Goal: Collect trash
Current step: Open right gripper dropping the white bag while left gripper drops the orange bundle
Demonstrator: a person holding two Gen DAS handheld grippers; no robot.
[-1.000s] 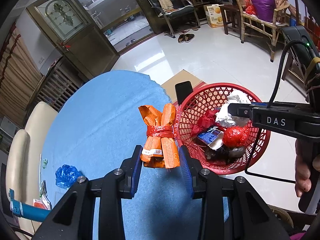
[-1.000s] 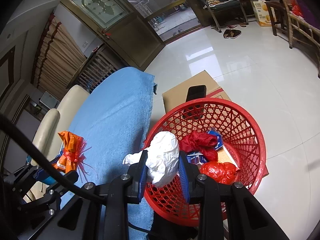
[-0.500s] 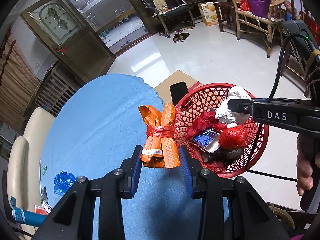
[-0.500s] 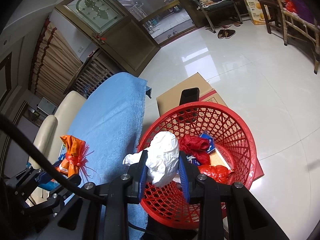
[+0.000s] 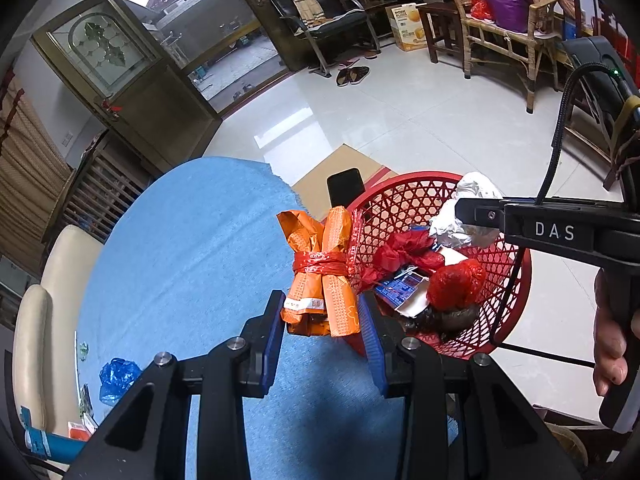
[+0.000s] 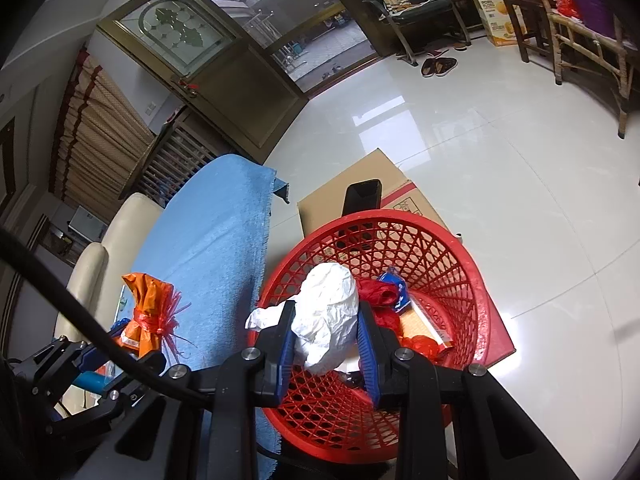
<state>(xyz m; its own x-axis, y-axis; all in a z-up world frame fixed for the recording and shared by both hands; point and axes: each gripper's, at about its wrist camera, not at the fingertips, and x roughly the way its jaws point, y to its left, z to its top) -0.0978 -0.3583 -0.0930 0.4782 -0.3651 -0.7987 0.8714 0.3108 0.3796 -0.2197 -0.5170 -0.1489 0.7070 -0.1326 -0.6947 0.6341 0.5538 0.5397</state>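
Two loads poised at the basket

Red basket (image 6: 472,292) already holds several scraps; right hand-held gripper (image 6: 326,336) clamps white paper wad (image 6: 328,316) over it, left hand-held gripper (image 5: 322,316) clamps orange bundle (image 5: 326,268) beside its rim; blue bag (image 5: 116,376) waits on the surface (image 5: 192,264).

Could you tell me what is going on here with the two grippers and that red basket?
A person is collecting trash with a handheld gripper in each hand. The right gripper is shut on a crumpled white paper wad and holds it over the red basket, which already contains red bags and a wrapper. The left gripper grips an orange packet bundle tied with red plastic, above the blue cloth beside the basket. Neither piece has been dropped in yet.
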